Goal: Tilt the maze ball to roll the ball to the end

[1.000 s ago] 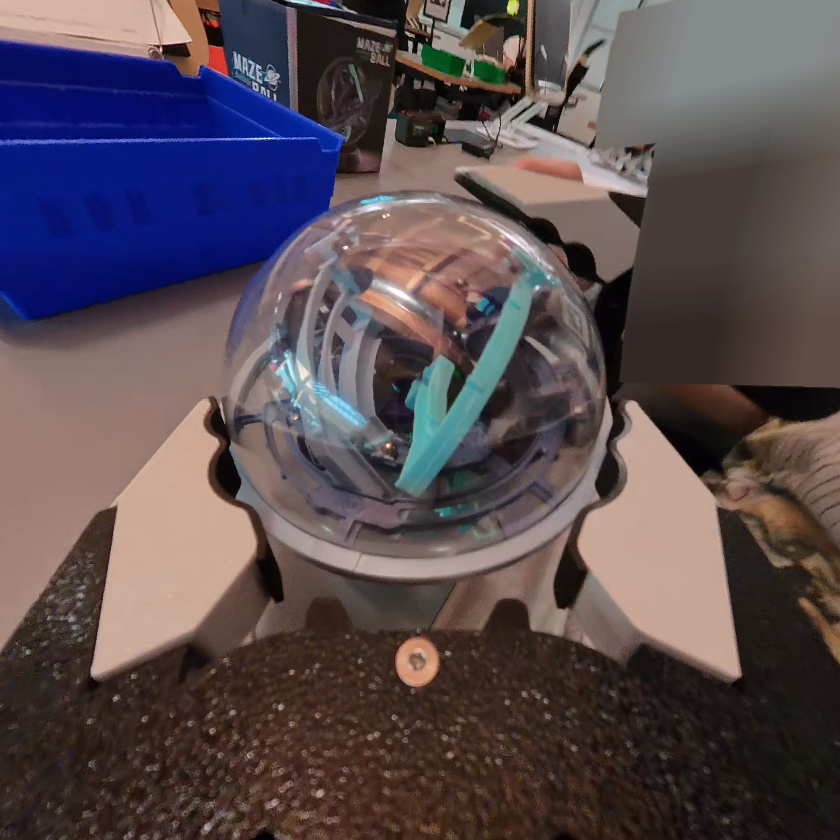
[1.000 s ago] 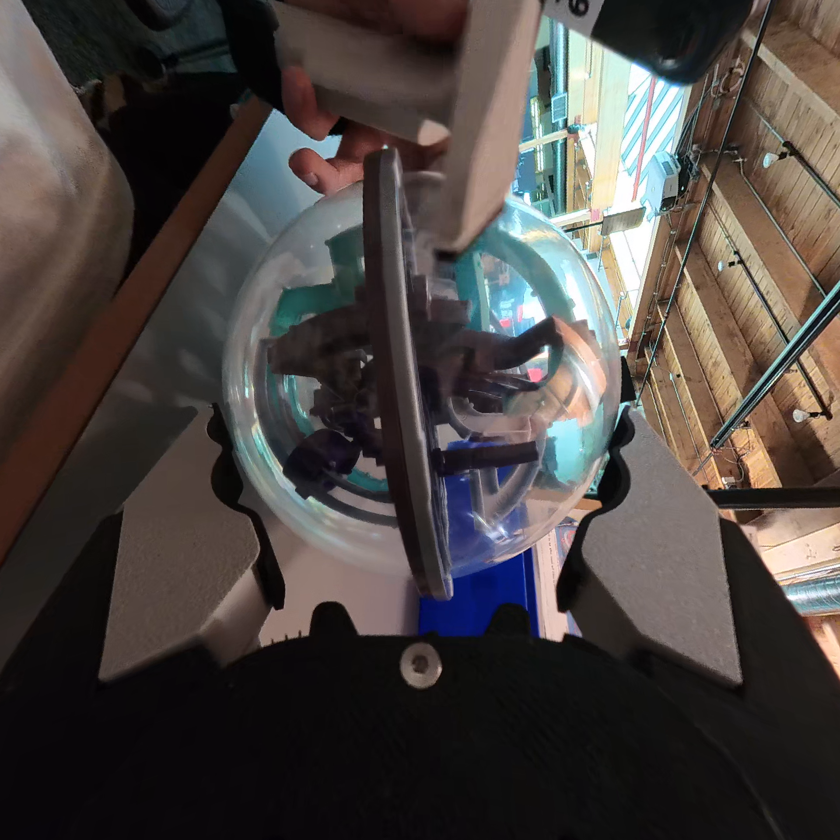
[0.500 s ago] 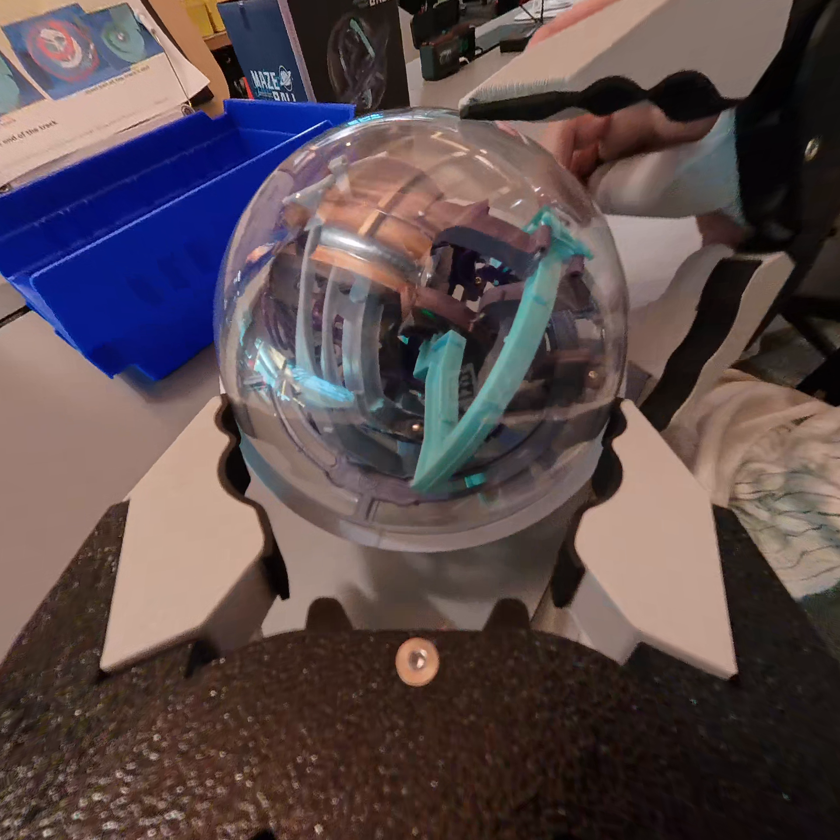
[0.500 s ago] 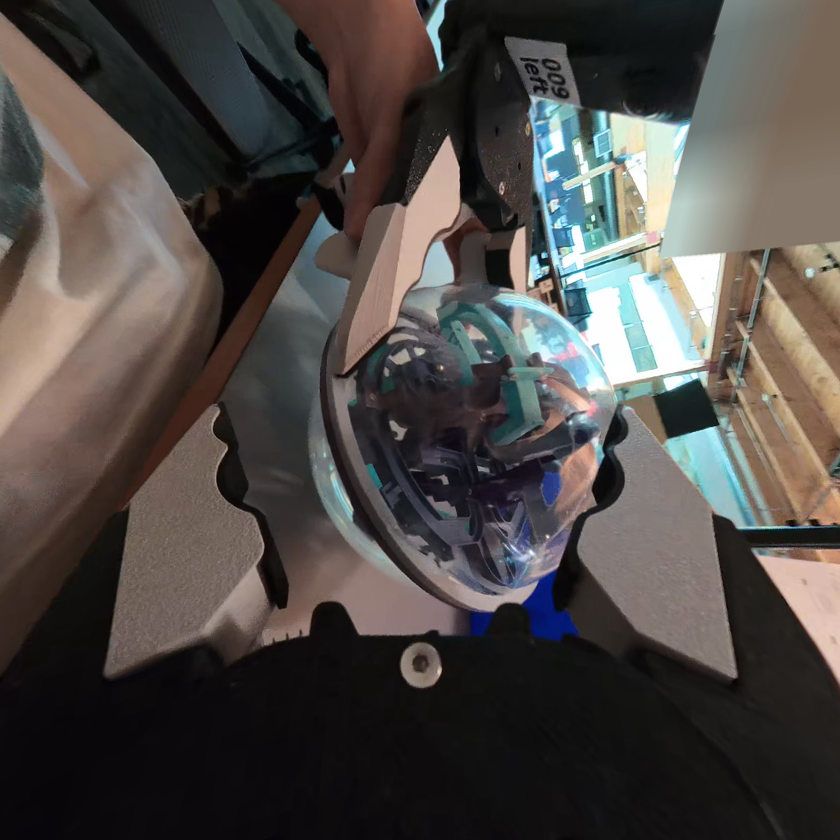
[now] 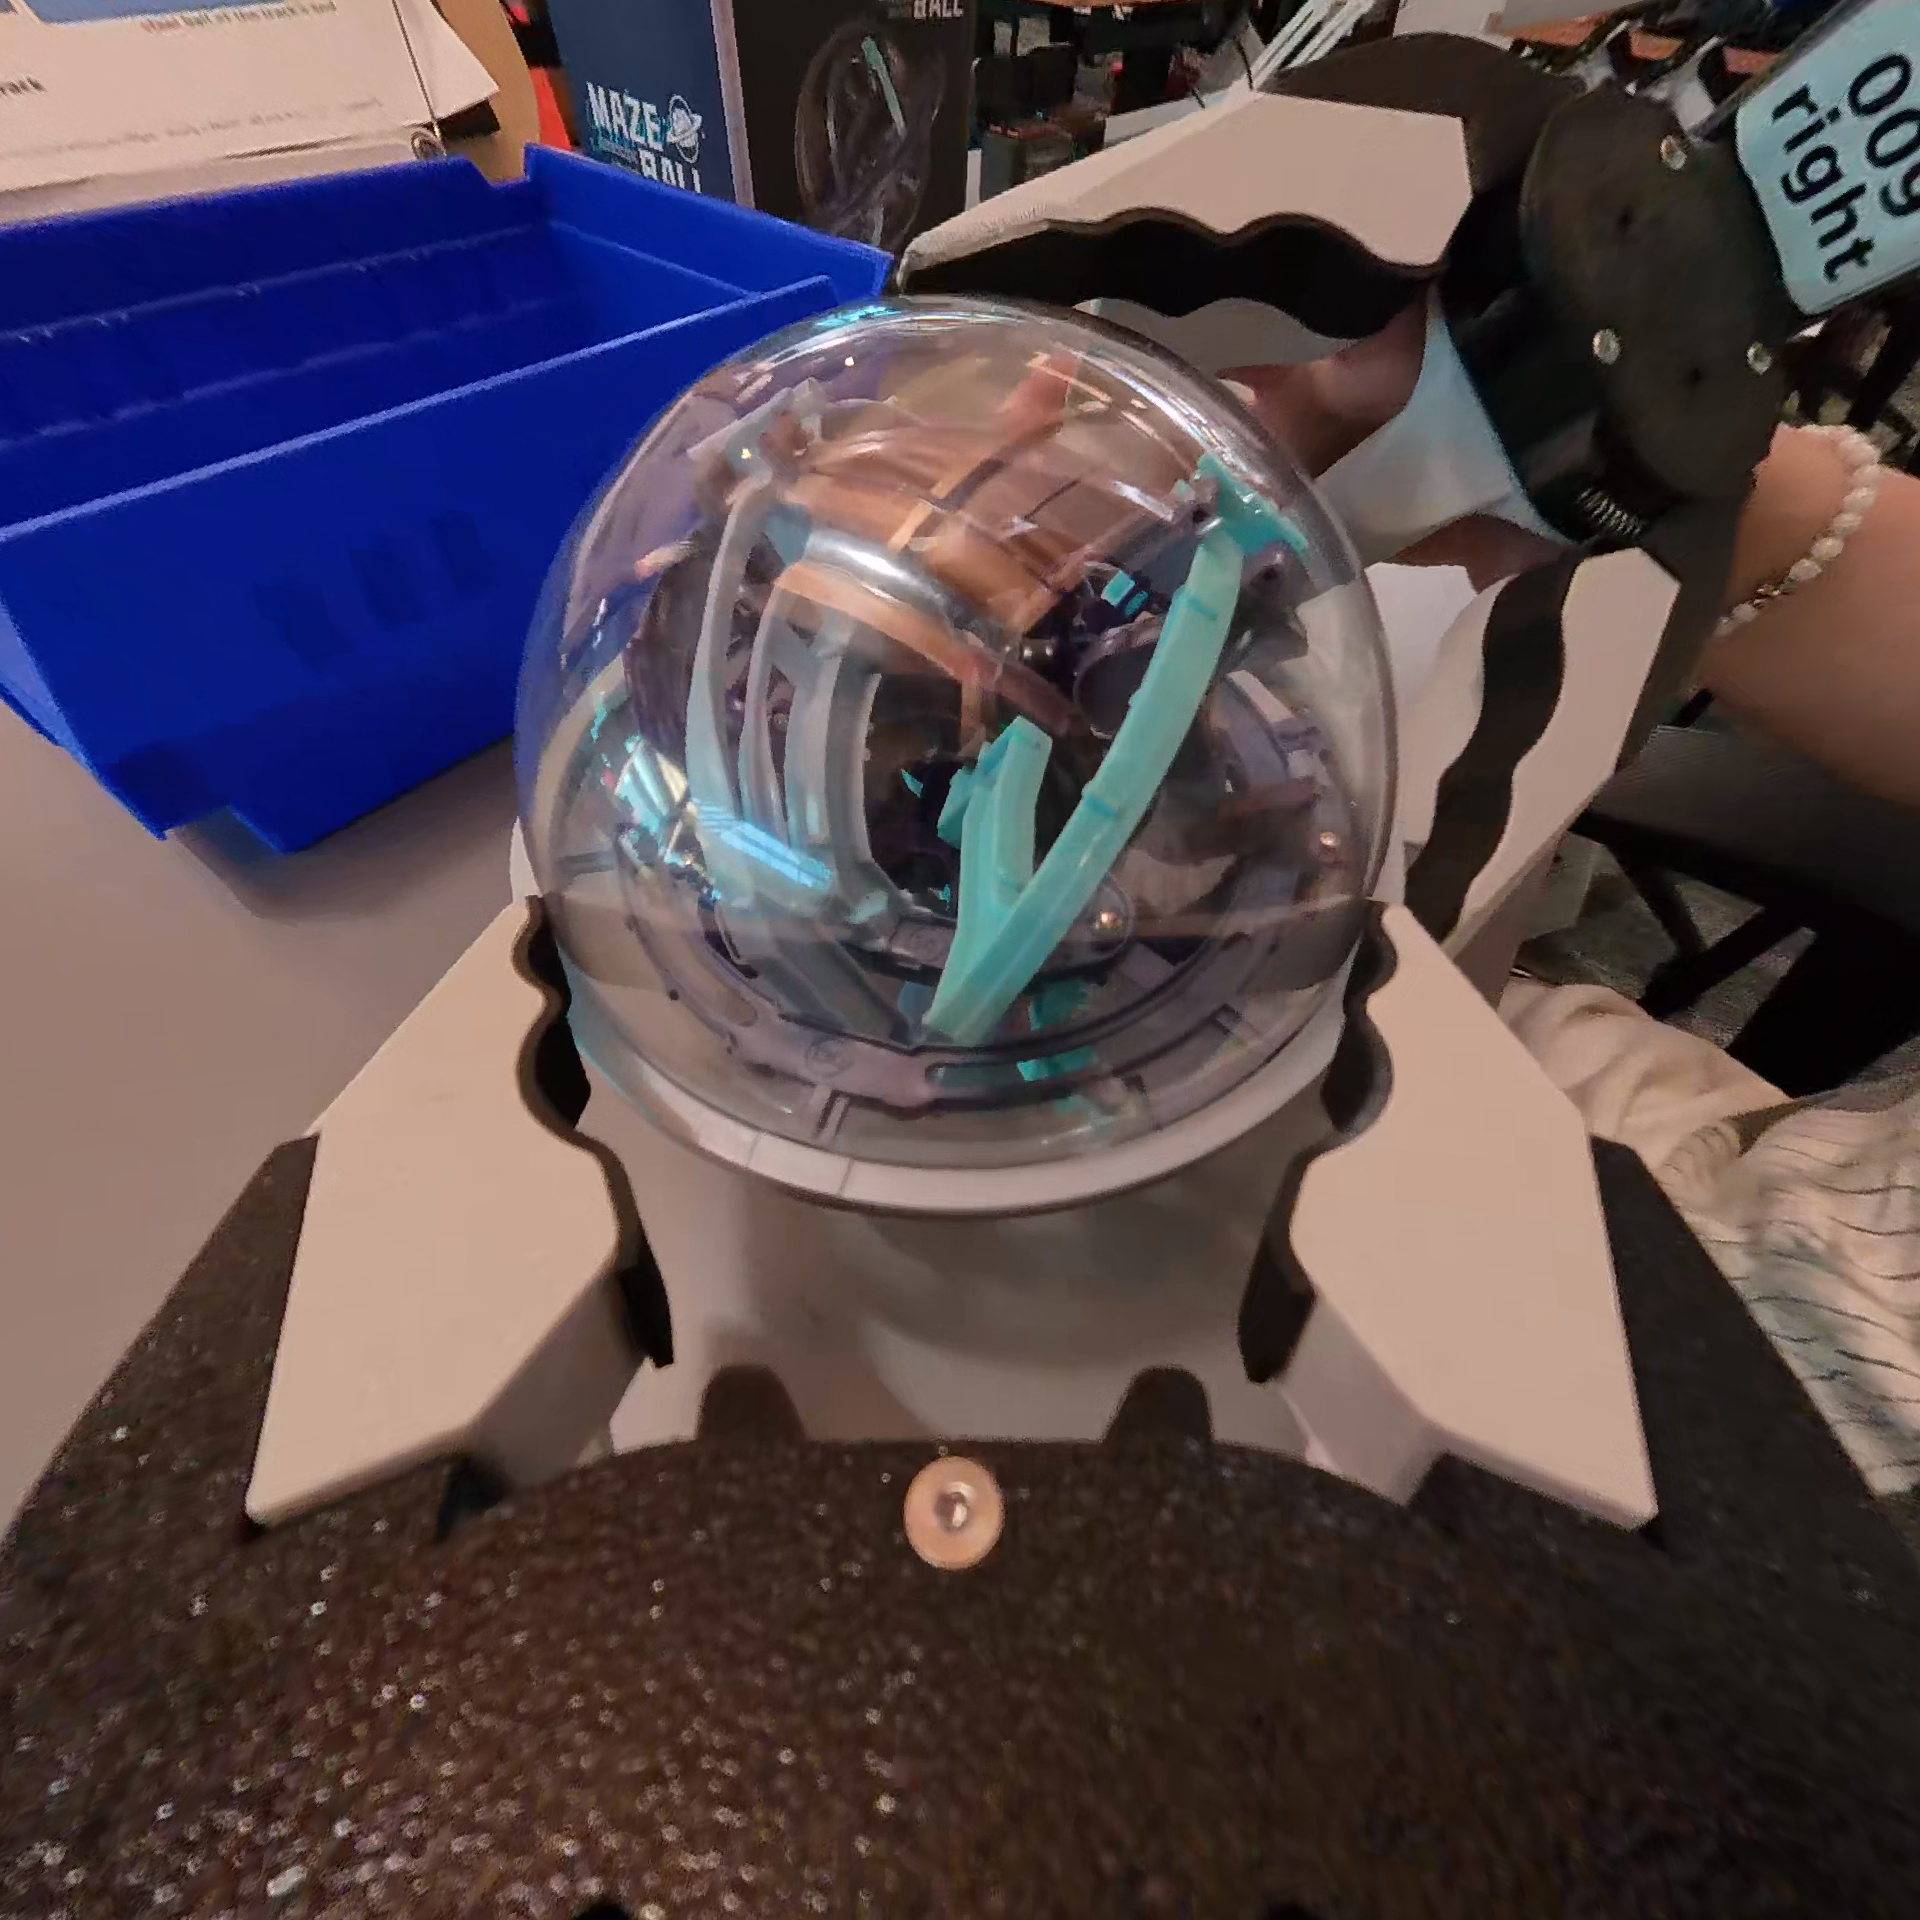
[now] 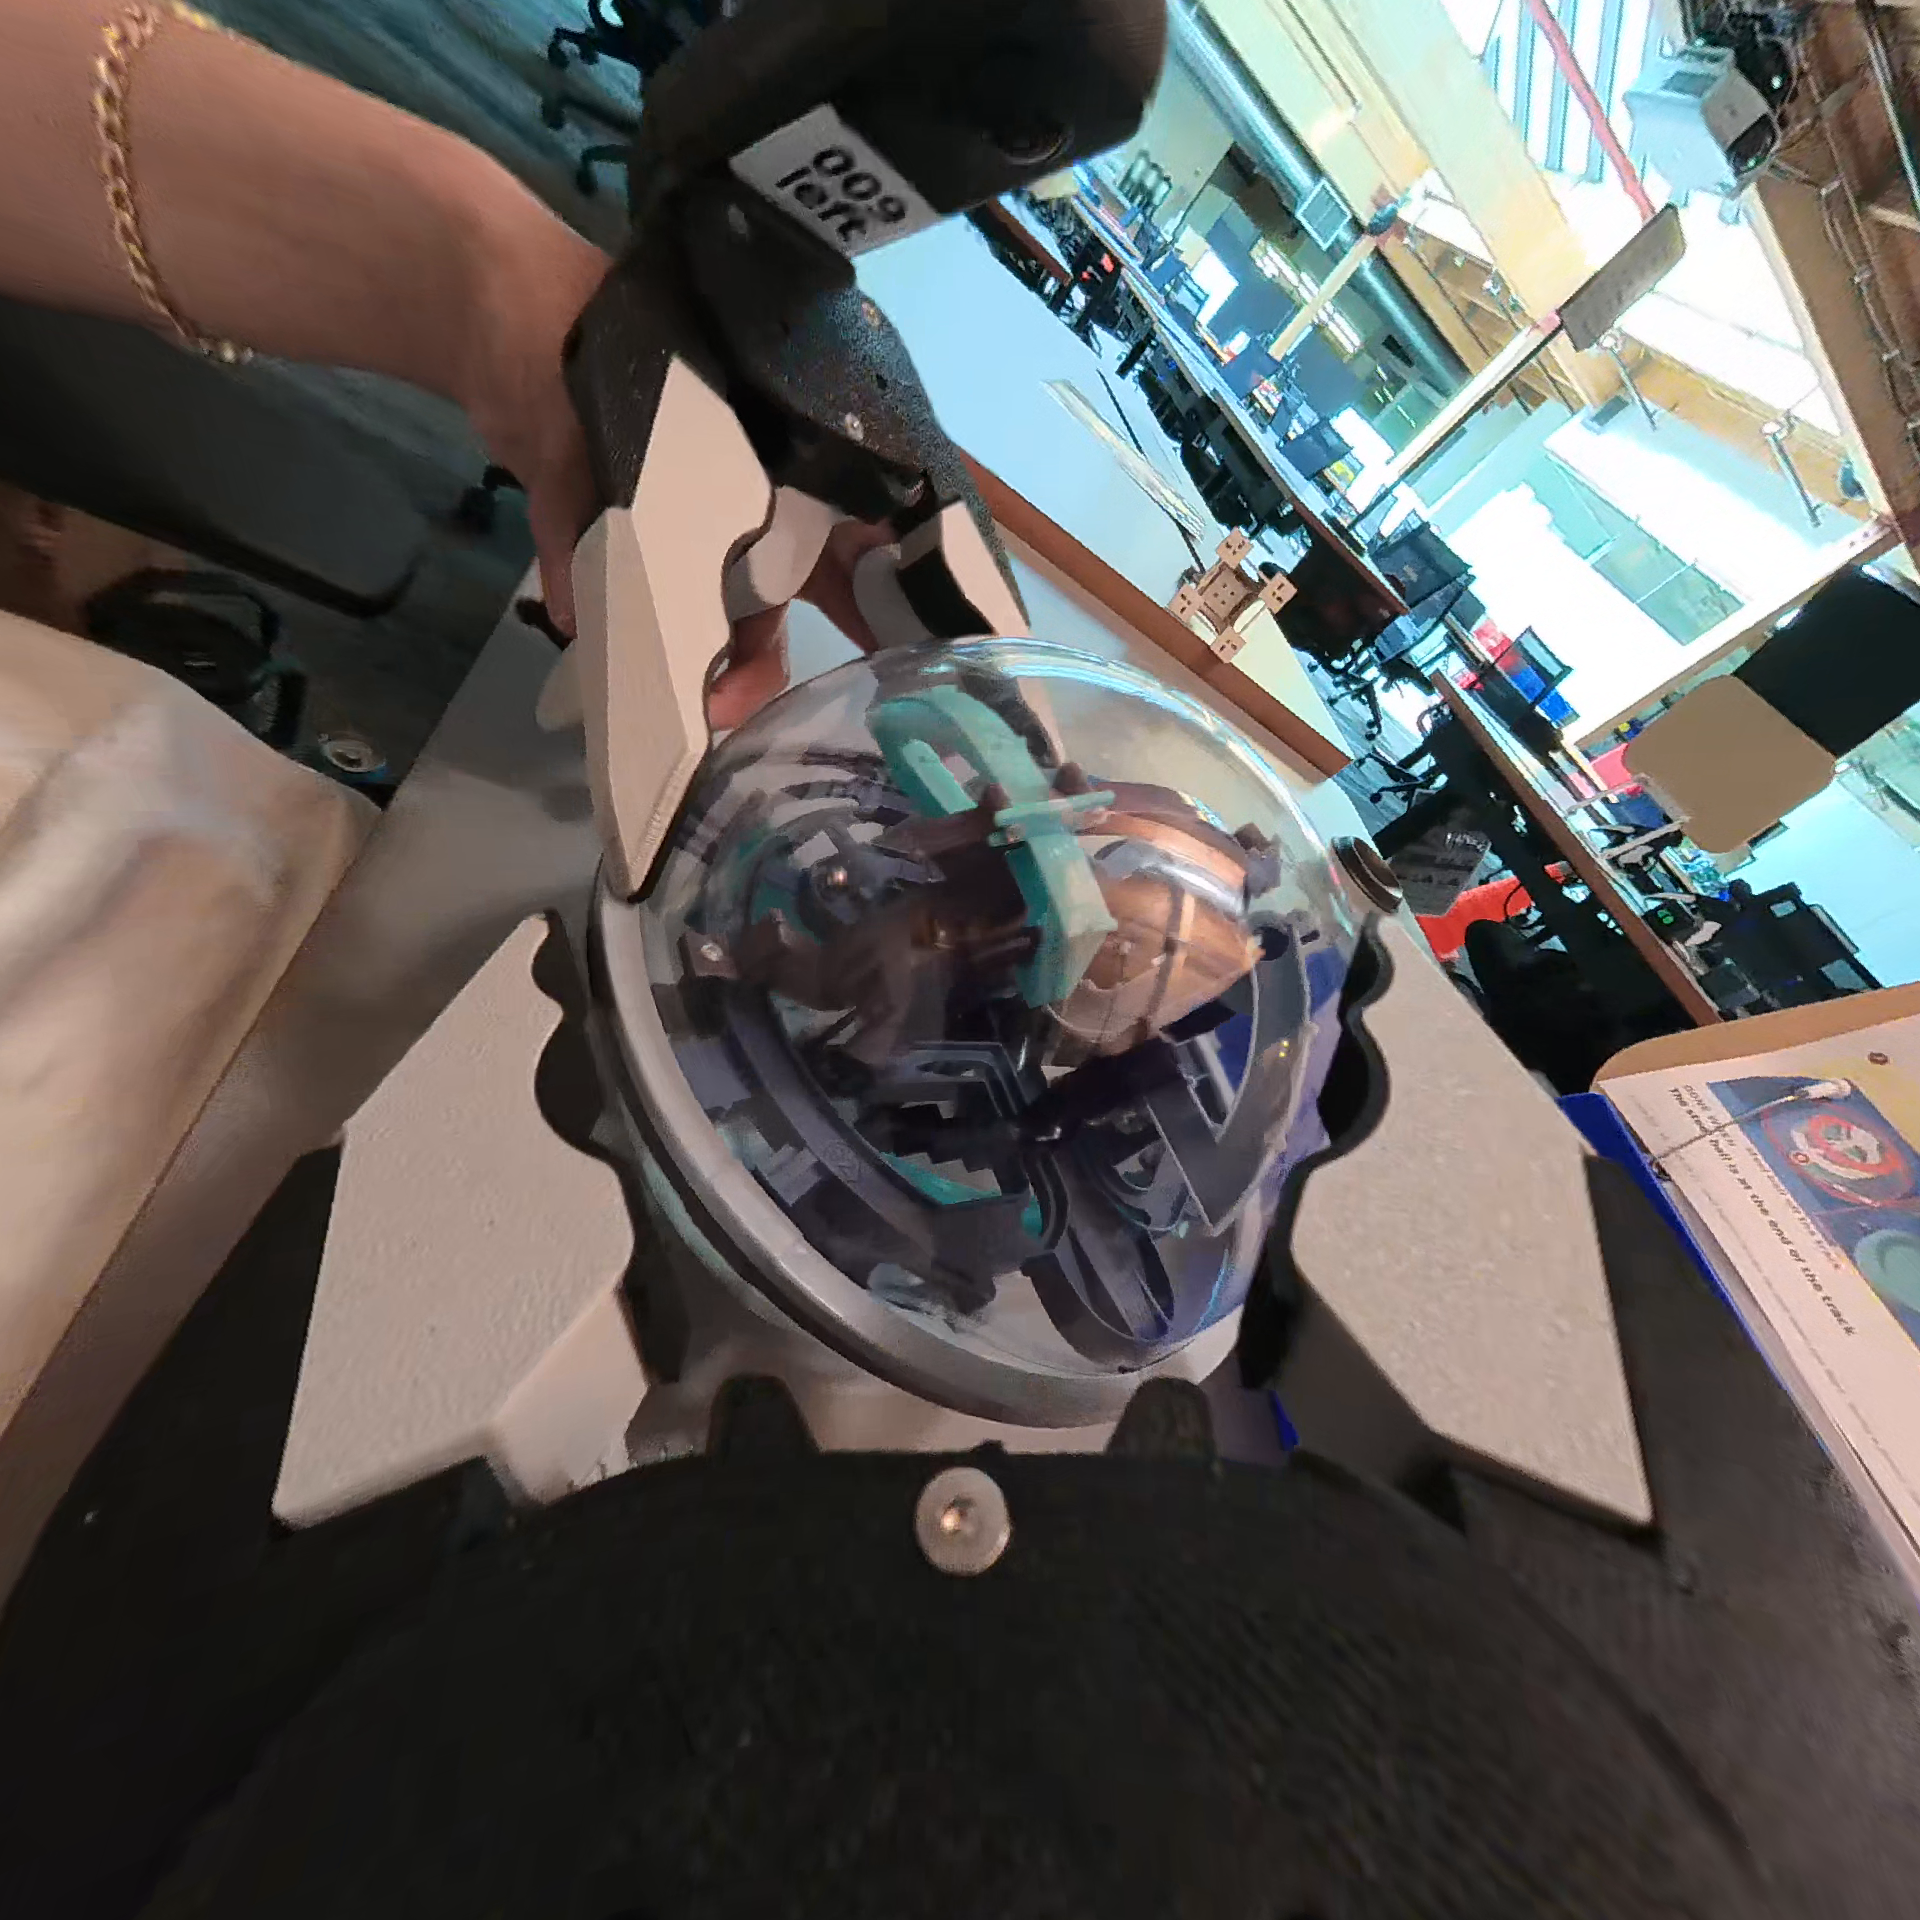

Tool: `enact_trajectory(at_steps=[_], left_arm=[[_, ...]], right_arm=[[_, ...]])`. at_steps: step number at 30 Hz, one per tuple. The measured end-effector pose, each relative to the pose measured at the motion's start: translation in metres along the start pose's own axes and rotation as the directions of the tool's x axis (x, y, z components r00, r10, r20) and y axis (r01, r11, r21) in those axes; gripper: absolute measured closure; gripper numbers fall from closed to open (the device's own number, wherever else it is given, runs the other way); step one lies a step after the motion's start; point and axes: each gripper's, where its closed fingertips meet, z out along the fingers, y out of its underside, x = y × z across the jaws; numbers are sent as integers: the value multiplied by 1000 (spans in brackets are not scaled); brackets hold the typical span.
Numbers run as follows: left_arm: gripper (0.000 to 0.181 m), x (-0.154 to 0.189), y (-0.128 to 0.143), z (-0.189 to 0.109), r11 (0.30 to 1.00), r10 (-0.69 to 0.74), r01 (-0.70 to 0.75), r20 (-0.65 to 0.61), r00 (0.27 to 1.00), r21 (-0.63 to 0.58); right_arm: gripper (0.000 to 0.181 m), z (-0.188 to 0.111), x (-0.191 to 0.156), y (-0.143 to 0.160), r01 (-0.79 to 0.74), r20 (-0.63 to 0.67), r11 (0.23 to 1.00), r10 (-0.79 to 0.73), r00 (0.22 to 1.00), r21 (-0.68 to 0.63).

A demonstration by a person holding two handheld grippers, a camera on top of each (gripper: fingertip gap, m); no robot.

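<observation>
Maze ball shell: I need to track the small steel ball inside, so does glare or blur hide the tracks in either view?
Left wrist view: the maze ball is sharp, with faint reflections on its upper dome. Right wrist view: bright windows behind; the tracks look dark, the nearer shell slightly smeared.

Grey tabletop, wood-edged; rows of desks beyond; bright windows; timber ceiling.

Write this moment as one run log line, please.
maze ball: lifted over table | left gripper: shut on it | right gripper: shut on it | blue bin: behind-left
</observation>
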Motion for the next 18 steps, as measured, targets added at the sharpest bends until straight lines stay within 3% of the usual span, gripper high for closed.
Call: enact_trajectory(at_steps=[6,18], left_arm=[[39,1,-2,3,998,38,-40,-33,999,-45],[39,10,7,8,973,202,-209,-77,976,-101]], right_arm=[[32,-5,-3,11,68,-17,995,-70,997,-71],[61,-25,-9,-9,82,10,996,-82,997,-17]])
